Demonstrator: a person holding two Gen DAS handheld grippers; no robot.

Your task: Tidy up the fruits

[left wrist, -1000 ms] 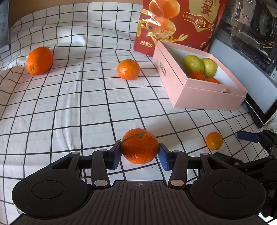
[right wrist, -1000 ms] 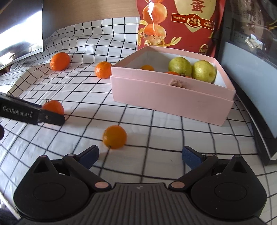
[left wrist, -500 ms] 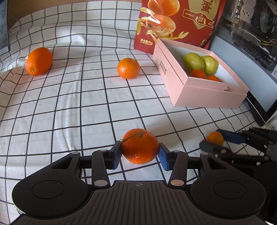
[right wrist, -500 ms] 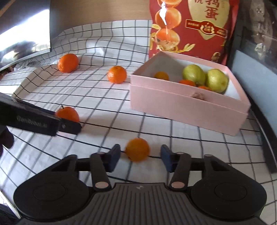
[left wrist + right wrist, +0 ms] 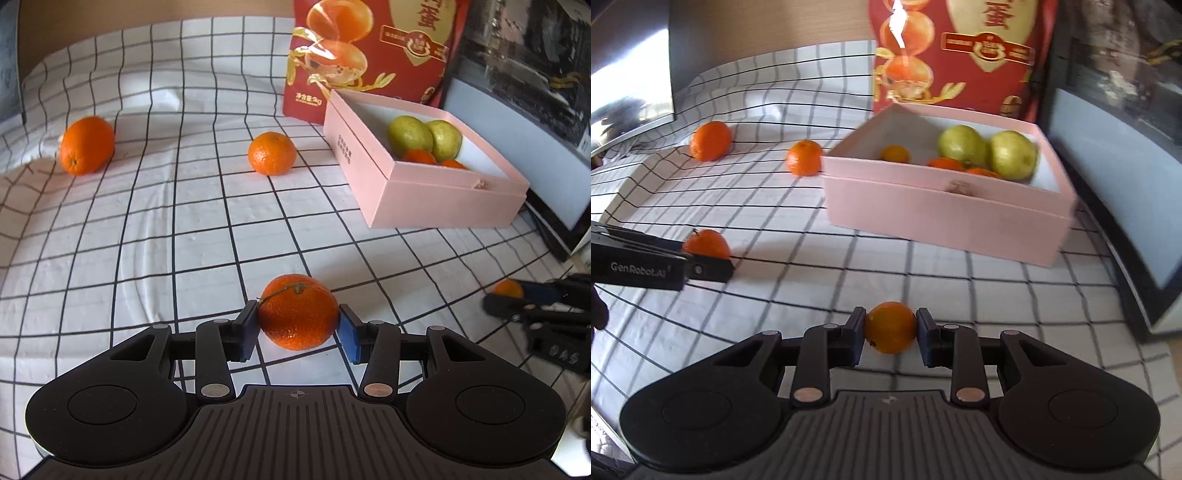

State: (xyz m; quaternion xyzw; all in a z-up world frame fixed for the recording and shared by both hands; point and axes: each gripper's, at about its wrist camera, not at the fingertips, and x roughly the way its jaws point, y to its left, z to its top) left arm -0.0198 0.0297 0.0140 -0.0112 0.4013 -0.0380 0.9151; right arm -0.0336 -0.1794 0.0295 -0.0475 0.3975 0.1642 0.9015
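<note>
My left gripper [image 5: 297,328] is shut on a stemmed orange [image 5: 298,317] close above the checked cloth. My right gripper [image 5: 890,330] is shut on a small orange [image 5: 891,326] in front of the pink box [image 5: 945,218]. The box [image 5: 436,199] holds two green pears [image 5: 986,149] and several small oranges [image 5: 945,164]. In the right wrist view the left gripper [image 5: 701,264] and its orange [image 5: 707,243] show at left. In the left wrist view the right gripper [image 5: 517,297] shows at right.
Two loose oranges lie on the cloth at the back: one far left [image 5: 86,144] and one nearer the box [image 5: 272,153]. A red printed bag [image 5: 373,55] stands behind the box. A dark monitor [image 5: 1115,147] stands to the right.
My right gripper moved up to the small orange and closed on it, then shifted toward the box. My left gripper kept its hold on the stemmed orange and barely moved.
</note>
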